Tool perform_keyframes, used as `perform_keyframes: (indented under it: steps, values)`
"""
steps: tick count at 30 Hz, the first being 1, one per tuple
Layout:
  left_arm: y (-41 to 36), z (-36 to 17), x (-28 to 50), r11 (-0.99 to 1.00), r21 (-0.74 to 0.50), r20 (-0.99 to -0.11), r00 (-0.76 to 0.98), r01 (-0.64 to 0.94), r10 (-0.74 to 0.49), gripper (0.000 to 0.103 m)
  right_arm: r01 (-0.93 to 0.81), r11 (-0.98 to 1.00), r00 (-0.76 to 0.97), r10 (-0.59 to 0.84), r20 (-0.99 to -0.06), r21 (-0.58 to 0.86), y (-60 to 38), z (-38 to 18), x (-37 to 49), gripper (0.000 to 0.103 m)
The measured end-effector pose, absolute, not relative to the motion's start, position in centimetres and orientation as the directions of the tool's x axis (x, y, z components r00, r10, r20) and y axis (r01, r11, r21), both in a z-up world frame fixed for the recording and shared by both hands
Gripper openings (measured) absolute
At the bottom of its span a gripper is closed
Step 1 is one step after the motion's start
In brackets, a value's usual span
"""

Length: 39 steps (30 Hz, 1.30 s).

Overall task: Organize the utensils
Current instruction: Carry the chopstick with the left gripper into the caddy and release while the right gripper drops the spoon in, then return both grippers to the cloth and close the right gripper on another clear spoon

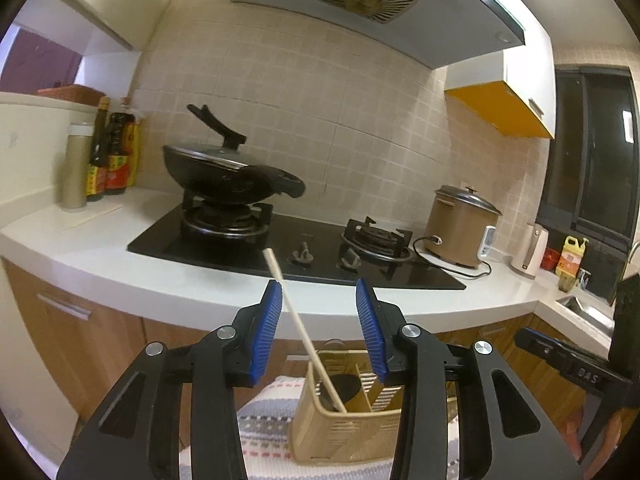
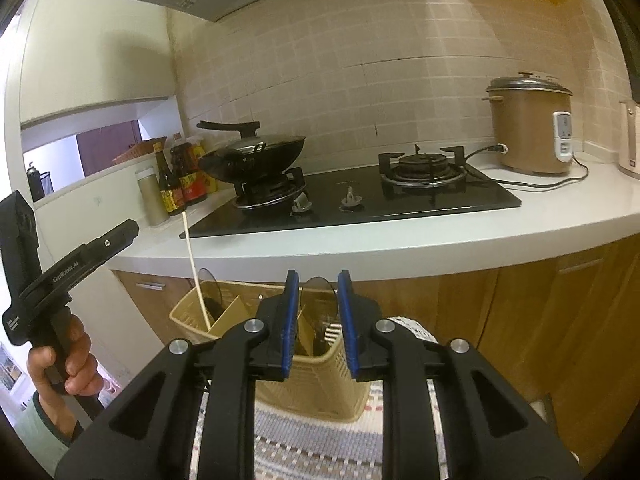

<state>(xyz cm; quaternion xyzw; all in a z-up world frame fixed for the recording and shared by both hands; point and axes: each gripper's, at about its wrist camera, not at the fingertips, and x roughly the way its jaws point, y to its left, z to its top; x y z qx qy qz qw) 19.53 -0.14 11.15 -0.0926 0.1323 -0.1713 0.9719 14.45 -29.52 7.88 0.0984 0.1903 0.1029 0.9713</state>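
A beige slotted utensil basket (image 1: 344, 436) stands on a striped cloth, below my left gripper (image 1: 320, 296). It also shows in the right wrist view (image 2: 316, 384). A pale chopstick (image 1: 304, 332) stands tilted in the basket, its upper part between the open blue pads, closest to the left pad (image 1: 266, 328). It also shows in the right wrist view (image 2: 194, 268). A dark spoon head (image 1: 344, 388) lies inside the basket. My right gripper (image 2: 318, 284) is open and empty above the basket's right part.
A white counter (image 1: 100, 256) carries a black gas hob (image 1: 280, 240) with a lidded wok (image 1: 228, 172), sauce bottles (image 1: 112, 152), a brown rice cooker (image 1: 460, 228) and a loose chopstick (image 1: 94, 216). Wooden cabinets (image 2: 560, 320) stand below. A sink (image 1: 580, 308) lies at right.
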Motion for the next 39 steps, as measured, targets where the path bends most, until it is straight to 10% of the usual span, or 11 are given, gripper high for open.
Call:
perform_keyframes:
  steps: [10,20,39]
  values:
    - [2.6,10.3,25.6,0.829,-0.459,-0.345,0.796,0.319,-0.497,0.048,-0.170,0.939,0.890,0.277,-0.362,0.300,-30.5,7.5,11.1,0.045]
    - [1.5,8.5,26.9,0.823,-0.451,-0.388,0.755,0.346,-0.529,0.048,-0.184,0.923,0.850,0.322,-0.417,0.338,-31.1,5.9,11.7,0.046]
    - [2.4,0.4,11.7,0.917,-0.274,-0.764,0.515,0.288,-0.390,0.048,-0.066,0.930,0.330,0.362,-0.872,0.362,-29.1,-4.7,6.6,0.046]
